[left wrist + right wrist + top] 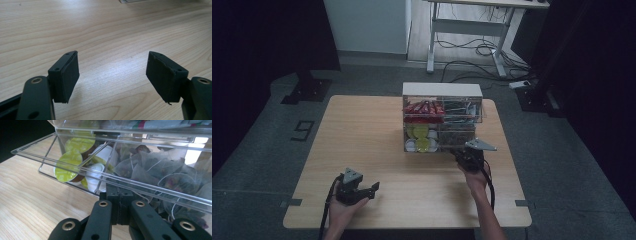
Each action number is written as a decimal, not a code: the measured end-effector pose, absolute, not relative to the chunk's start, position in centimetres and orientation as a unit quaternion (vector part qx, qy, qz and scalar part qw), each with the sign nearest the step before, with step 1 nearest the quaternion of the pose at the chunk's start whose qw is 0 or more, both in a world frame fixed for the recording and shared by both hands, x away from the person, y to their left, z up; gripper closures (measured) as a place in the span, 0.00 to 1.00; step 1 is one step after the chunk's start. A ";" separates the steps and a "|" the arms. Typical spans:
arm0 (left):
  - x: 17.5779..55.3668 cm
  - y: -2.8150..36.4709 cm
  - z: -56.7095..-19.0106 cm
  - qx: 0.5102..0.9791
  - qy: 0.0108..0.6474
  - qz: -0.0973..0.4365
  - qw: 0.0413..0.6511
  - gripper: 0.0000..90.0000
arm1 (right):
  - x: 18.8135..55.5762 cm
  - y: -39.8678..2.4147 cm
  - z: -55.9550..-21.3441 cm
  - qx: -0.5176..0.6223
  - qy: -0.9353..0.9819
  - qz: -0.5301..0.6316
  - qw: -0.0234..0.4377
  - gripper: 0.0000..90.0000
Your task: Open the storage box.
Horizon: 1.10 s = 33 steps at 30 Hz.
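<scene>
On the far middle of the wooden table [362, 140] I see a clear plastic organizer [442, 117] with a white top; its upper tier holds red packets [424, 108] on the left and other sachets I cannot make out on the right. Its lower drawer [32, 151] stands pulled out toward me. Through the right gripper view I count yellow-lidded capsules [68, 165] and white creamer pots [96, 178] in the drawer's left compartment, and translucent tea bags [152, 170] in the right one, a clear divider between them. My right gripper [468, 156] sits against the drawer's front at its right part; its jaws are pressed together at the lower front edge, and whether they pinch a lip or handle there I cannot tell, since the clear wall blurs that spot. My left gripper [112, 75] rests low over bare wood near the table's front left, well apart from the organizer, its jaws spread wide with nothing between them
</scene>
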<state>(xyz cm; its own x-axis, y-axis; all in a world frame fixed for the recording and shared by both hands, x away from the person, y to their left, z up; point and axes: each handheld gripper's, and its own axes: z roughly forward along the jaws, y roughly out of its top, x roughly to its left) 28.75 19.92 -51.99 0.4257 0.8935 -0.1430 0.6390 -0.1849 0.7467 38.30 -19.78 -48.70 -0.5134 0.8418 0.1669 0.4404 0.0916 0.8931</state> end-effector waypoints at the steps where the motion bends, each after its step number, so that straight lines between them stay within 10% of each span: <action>1: 28.7 19.9 -52.0 0.752 0.509 0.166 0.384 0.30 | 38.3 -19.8 -48.6 0.451 0.710 0.502 0.201 0.99; 33: 28.7 19.0 -52.5 0.757 0.504 0.171 0.379 0.30 | 40.3 -19.7 -46.6 0.460 0.671 0.544 0.205 0.99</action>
